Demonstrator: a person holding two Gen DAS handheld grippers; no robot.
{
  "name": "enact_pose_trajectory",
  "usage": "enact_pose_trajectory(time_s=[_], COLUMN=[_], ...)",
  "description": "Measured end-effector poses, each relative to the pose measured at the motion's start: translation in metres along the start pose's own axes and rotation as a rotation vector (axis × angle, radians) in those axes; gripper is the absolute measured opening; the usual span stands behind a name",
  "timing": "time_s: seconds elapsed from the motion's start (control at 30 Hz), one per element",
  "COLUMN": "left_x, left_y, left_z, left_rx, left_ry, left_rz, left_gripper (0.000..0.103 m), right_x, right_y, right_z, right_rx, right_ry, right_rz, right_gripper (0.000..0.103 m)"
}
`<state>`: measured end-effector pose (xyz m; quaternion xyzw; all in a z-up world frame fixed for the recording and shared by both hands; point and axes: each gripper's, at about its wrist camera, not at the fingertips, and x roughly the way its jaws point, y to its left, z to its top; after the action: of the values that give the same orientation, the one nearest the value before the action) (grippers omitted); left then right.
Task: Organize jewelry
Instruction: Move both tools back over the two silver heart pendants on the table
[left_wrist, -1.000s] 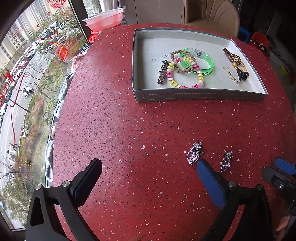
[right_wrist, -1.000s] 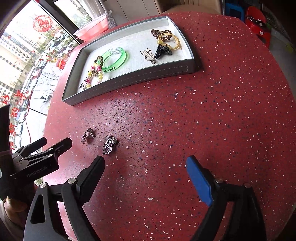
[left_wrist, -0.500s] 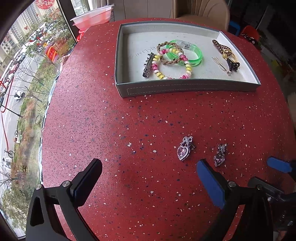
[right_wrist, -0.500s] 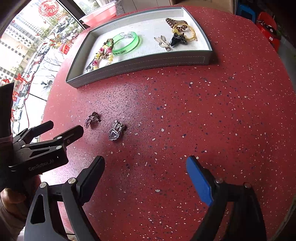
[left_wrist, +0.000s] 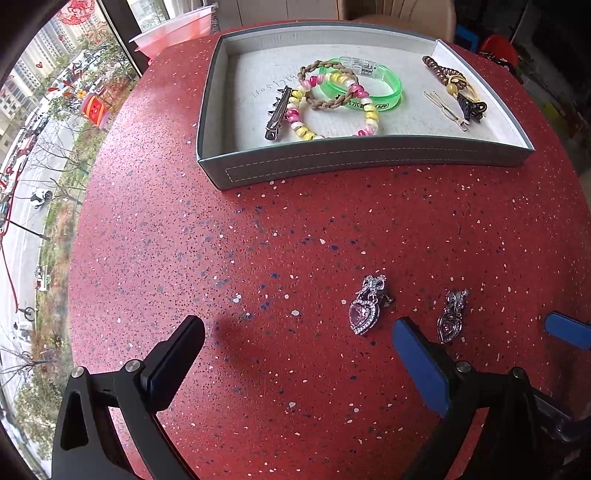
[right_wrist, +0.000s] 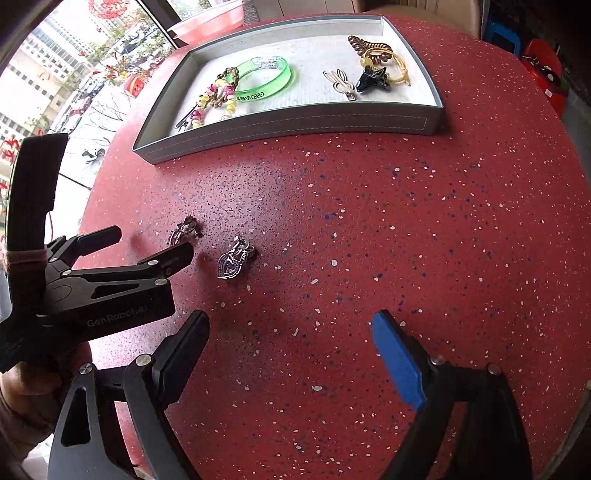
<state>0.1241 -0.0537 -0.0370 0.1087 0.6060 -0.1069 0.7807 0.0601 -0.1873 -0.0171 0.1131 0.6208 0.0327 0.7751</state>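
Note:
Two silver heart earrings with pink stones lie on the red speckled table: one (left_wrist: 365, 304) (right_wrist: 179, 230) and one (left_wrist: 451, 316) (right_wrist: 234, 257). My left gripper (left_wrist: 295, 354) is open and empty, low over the table, just short of the first earring; it also shows in the right wrist view (right_wrist: 144, 245). My right gripper (right_wrist: 290, 339) is open and empty, to the right of the earrings; its blue fingertip (left_wrist: 567, 329) shows at the left wrist view's edge. A grey tray (left_wrist: 332, 162) (right_wrist: 295, 123) holds a green bangle (left_wrist: 384, 83), a beaded bracelet (left_wrist: 332, 107), hair clips and hair ties.
A pink bowl (left_wrist: 173, 31) stands at the table's far left edge by the window. A beige chair (left_wrist: 395, 13) sits behind the tray. The table's round edge drops off on the left, above a street view.
Both grippers have moved forward toward the earrings and the tray. The left gripper now stands close to the earrings. Nothing was picked up.

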Motion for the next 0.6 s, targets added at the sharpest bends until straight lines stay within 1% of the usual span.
enact_pose_trajectory(time_s=[0.27,0.33,0.4,0.47,0.5,0.53,0.57,0.6], left_x=[0.002,0.004,0.003,0.001,0.001,0.001,0.001,0.000], left_y=[-0.003,0.000,0.002,0.003,0.005,0.006,0.007,0.009], left_z=[0.004,0.007,0.008,0.010,0.013,0.015,0.016,0.019], left_rx=[0.004,-0.008,-0.011,-0.012,-0.011,-0.009,-0.009,-0.012], left_ry=[-0.014,-0.018,-0.024,-0.034,-0.035,-0.034,-0.034,-0.038], left_rz=[0.034,0.021,0.027,0.020,0.019,0.020,0.020,0.019], left_gripper=[0.103,0.103,0.103,0.101,0.098,0.097,0.096,0.093], right_x=[0.011,0.013,0.016,0.018,0.019,0.020,0.022,0.022], right_y=[0.014,0.019,0.023,0.029,0.032,0.034,0.037,0.037], right_z=[0.005,0.006,0.007,0.009,0.011,0.012,0.013,0.014], right_rx=[-0.043,-0.061,-0.076,-0.090,-0.096,-0.103,-0.108,-0.113], right_ry=[-0.002,-0.006,-0.013,-0.021,-0.024,-0.027,-0.029,-0.030], right_rz=[-0.002,-0.006,-0.011,-0.014,-0.015,-0.015,-0.016,-0.019], right_gripper=[0.091,0.091,0.091,0.088,0.084,0.080,0.079,0.076])
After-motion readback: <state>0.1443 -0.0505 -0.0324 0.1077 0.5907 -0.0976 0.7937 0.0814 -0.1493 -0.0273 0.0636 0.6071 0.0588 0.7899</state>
